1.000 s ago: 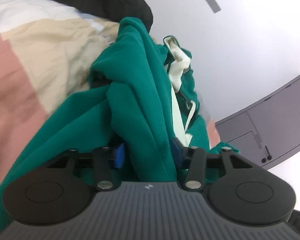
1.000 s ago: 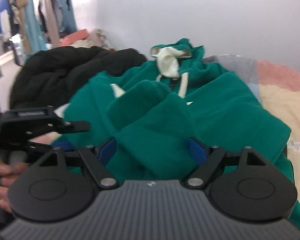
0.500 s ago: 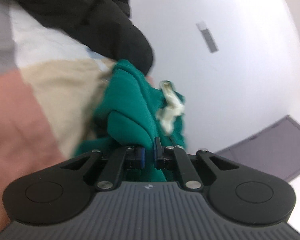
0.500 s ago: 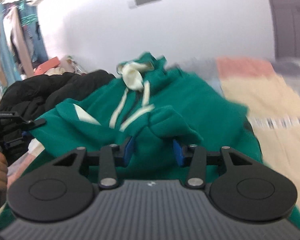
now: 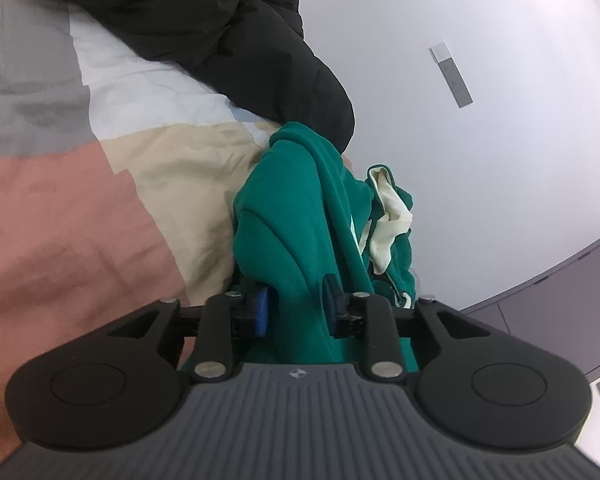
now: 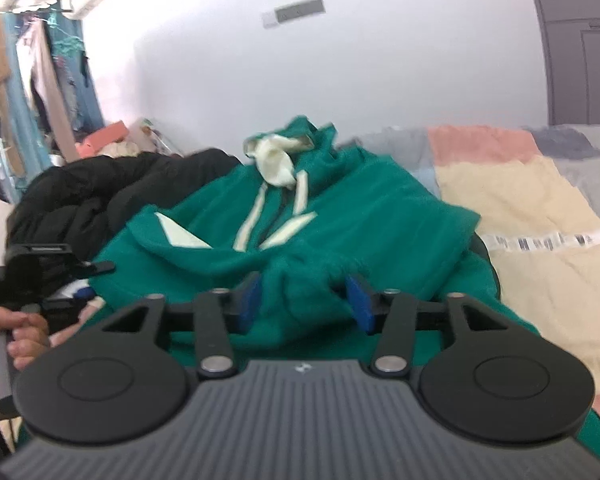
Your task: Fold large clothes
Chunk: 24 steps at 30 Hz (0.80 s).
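Note:
A green hoodie (image 6: 360,208) with a cream hood lining and drawstrings lies on the patchwork bedspread (image 6: 520,200), its lower part bunched up toward the chest. My right gripper (image 6: 306,300) is at the near edge. Its jaws are opening, with a hump of green fabric between the blue pads and a gap at the right pad. In the left wrist view the hoodie (image 5: 300,208) is seen from its side. My left gripper (image 5: 296,308) straddles a thick green fold and its jaws are opening too. The left gripper (image 6: 60,276) also shows in the right view, held by a hand (image 6: 12,332).
A black padded jacket (image 5: 220,20) is heaped on the bed right beside the hoodie, also seen as the black jacket (image 6: 100,192). A white wall stands behind the bed. Grey cabinets (image 5: 560,300) and a rack of hanging clothes (image 6: 32,80) flank it.
Both grippers narrowed on green fabric half a second ago and have since widened. Both views have drawn back from the hoodie, whose lower part now lies bunched.

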Tool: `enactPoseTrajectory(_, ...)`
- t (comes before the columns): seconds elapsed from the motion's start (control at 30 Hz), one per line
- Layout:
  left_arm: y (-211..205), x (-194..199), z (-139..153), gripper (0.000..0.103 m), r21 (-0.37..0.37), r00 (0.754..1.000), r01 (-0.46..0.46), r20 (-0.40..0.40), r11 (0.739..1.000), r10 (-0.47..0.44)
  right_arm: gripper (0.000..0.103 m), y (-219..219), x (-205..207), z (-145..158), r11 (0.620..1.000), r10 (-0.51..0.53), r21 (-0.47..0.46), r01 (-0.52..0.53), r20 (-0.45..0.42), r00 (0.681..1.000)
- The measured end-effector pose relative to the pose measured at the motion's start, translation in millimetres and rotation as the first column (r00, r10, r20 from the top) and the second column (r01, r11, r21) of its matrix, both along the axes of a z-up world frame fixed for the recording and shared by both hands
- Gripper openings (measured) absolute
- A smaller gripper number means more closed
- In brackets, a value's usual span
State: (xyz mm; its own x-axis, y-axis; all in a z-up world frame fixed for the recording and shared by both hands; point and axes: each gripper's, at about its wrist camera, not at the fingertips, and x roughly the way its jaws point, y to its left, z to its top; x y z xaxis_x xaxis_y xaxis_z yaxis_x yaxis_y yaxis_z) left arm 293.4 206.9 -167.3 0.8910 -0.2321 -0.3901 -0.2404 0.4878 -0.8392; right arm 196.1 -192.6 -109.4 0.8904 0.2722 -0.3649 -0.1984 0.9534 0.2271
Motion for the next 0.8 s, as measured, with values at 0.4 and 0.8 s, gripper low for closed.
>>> enactPoseTrajectory(0.4,-6.8,8.2,-3.0,0.036,0.008,0.999,0.031,-0.041,0.999,-0.030,0.061,102.1,56.6,7.2,0.920,0.329,-0.216,-0.327,-0.027,0.944)
enactPoseTrajectory(0.8,2.4,20.1,-26.7,0.035,-0.047,0.996,0.021,-0.080,0.999,-0.025,0.060,189.1,166.7,-27.5,0.833,0.300,-0.428,-0.349,-0.179,0.937)
